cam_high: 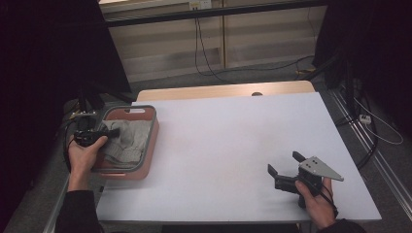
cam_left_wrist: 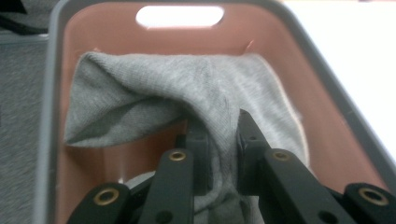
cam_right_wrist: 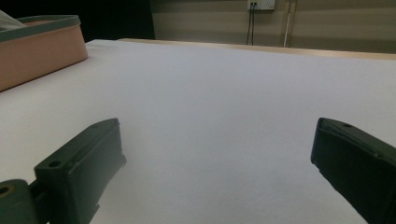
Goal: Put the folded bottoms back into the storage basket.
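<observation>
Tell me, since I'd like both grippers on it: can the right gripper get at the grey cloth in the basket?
Probably yes: bare table lies between the right gripper and the basket holding the grey cloth.

black gripper [cam_high: 283,171], dark sleeves [cam_high: 77,209]

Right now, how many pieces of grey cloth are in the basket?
1 that I can tell: a grey cloth bunched in the pink basket at the table's left edge, pinched by the left gripper. More may lie hidden beneath it.

Grey cloth [cam_left_wrist: 187,88]; pink basket [cam_high: 151,145], grey rim; white table [cam_high: 233,145]; black hand-held gripper [cam_high: 286,170].
</observation>
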Available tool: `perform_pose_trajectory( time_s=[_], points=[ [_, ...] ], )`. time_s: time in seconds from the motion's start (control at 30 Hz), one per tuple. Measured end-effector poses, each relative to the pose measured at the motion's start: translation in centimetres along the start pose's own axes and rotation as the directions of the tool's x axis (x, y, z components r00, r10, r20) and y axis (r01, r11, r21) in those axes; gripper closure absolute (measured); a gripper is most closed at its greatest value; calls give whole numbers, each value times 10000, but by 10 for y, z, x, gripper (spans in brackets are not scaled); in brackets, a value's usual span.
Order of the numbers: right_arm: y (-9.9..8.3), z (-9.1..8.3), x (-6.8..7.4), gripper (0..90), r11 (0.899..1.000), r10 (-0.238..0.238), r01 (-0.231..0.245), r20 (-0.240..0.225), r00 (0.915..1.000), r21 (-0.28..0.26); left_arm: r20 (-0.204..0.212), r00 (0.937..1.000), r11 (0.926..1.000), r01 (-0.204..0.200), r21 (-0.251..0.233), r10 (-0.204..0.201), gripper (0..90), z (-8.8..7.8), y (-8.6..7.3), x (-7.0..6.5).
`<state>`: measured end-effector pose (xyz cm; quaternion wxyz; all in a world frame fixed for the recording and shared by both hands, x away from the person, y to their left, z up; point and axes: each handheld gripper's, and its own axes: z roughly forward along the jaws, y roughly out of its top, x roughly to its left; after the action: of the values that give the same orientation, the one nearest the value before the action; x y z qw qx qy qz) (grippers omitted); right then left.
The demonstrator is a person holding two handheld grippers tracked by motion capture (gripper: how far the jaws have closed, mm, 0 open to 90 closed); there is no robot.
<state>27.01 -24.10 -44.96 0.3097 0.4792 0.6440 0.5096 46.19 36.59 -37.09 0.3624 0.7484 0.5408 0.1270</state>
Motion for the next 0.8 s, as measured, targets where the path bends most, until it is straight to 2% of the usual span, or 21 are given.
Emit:
perform_pose_trajectory(
  time_s=[0.07, 0.13, 0.23, 0.27, 0.33, 0.37, 0.4, 0.53, 0.6, 0.63, 0.7, 0.73, 0.8],
  points=[
    [0, 0, 0, 19, 10000, -2, 2, 1, 10000, 11, -123, 9999, 9998, -29, 189, 31, 790, -1, 0, 3],
    [0, 1, 0, 19, 10000, -39, 39, 17, 10000, 14, -286, 9995, 9988, 119, 470, -106, 783, 0, 0, 6],
    [0, 0, -1, 20, 10000, -9, 8, 31, 10000, 30, -620, 9981, 9965, 83, 832, -31, 777, 3, -2, 9],
    [0, 0, -1, 20, 10000, 23, -23, 37, 10000, 12, -618, 9981, 9945, 5, 1043, 60, 773, 2, -1, 10],
    [0, 1, -1, 20, 10000, -10, 10, 29, 10000, 22, -870, 9962, 9947, 126, 1018, -38, 758, 4, -3, 11],
    [0, 1, -1, 20, 10000, -10, 10, 29, 10000, 22, -870, 9962, 9947, 126, 1018, -38, 741, 4, -3, 11],
    [0, 1, 0, 19, 10000, -25, 25, 22, 10000, 23, -907, 9959, 9921, 83, 1253, 31, 741, 3, -2, 13],
    [0, 1, 0, 20, 10000, -64, 64, -2, 10000, 40, -1350, 9906, 9930, 379, 1119, -226, 665, 8, -2, 17],
    [0, 1, 0, 20, 10000, -75, 75, 2, 10000, 34, -1362, 9902, 9914, 470, 1221, -302, 646, 8, -2, 17],
    [0, 1, 0, 20, 10000, -75, 75, 2, 10000, 34, -1495, 9886, 9924, 371, 1172, -193, 646, 10, -2, 17],
    [0, 1, 0, 20, 10000, -81, 81, 5, 10000, 47, -1633, 9857, 9931, 581, 1018, -409, 592, 10, -1, 17],
    [0, 1, 0, 19, 10000, -64, 64, 8, 10000, 40, -1605, 9864, 9934, 526, 1023, -357, 591, 9, 0, 18],
    [0, 1, 0, 20, 10000, -61, 61, 7, 10000, 43, -1723, 9837, 9937, 674, 900, -511, 581, 8, 2, 19]
  ],
)
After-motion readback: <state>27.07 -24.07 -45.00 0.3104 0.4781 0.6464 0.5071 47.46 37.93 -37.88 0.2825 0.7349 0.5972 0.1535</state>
